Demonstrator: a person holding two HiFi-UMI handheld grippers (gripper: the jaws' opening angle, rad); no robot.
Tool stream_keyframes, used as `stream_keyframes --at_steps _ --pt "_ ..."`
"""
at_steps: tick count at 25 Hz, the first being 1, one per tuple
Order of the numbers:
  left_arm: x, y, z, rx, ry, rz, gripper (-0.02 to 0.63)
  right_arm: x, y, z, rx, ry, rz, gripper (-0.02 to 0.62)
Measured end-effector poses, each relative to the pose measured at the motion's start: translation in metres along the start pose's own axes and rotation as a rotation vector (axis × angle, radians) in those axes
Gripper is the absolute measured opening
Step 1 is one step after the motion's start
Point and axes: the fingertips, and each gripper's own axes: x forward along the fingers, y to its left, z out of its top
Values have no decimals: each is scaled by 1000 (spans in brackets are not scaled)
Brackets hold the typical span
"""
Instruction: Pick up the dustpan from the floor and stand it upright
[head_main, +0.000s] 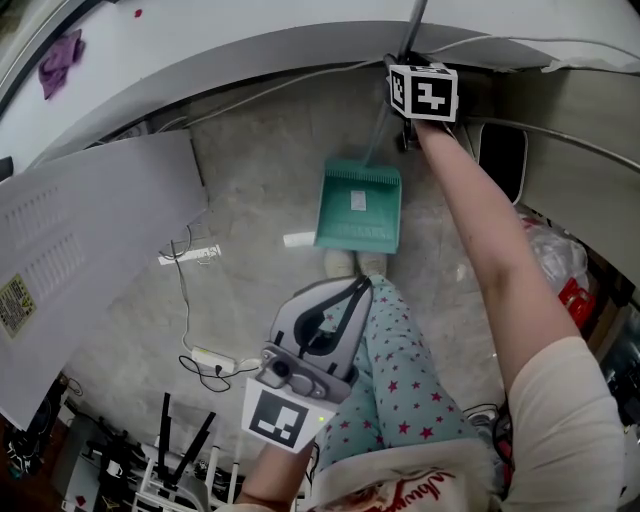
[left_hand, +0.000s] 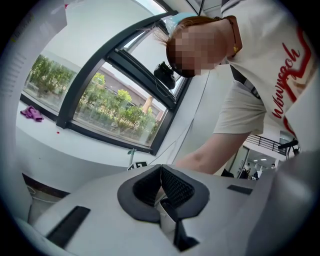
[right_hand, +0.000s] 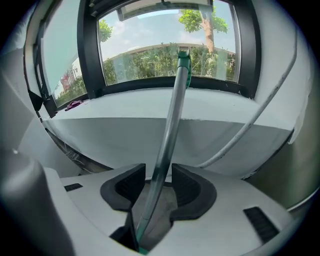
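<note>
Step in hand: the close of the standing-up, as I judge it. The dustpan (head_main: 358, 207) rests with its pan on the floor (head_main: 250, 190), and its handle (right_hand: 170, 135) rises steeply toward the window ledge (head_main: 300, 50).
Dustpan: teal, just ahead of the person's feet (head_main: 352, 263). Whether the handle top leans on anything cannot be told.
Right tool (right_hand: 159, 186): set around the handle partway up, jaws spread. A thin gap shows on each side of the tube, so it rings the handle and does not pinch it.
Left tool (left_hand: 161, 186): low by the person's leg, well apart from the dustpan, pads pressed together on nothing.
Next move: likely drawing the right tool straight back off the handle without brushing the tube, since a nudge could tip the dustpan. It should pause nearby in case the handle starts to fall.
</note>
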Motion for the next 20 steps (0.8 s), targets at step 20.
stream_keyframes --at_steps 20 --pt "-24 -10 35 46 -50 -10 20 -50 28 -12 85 -43 13 104"
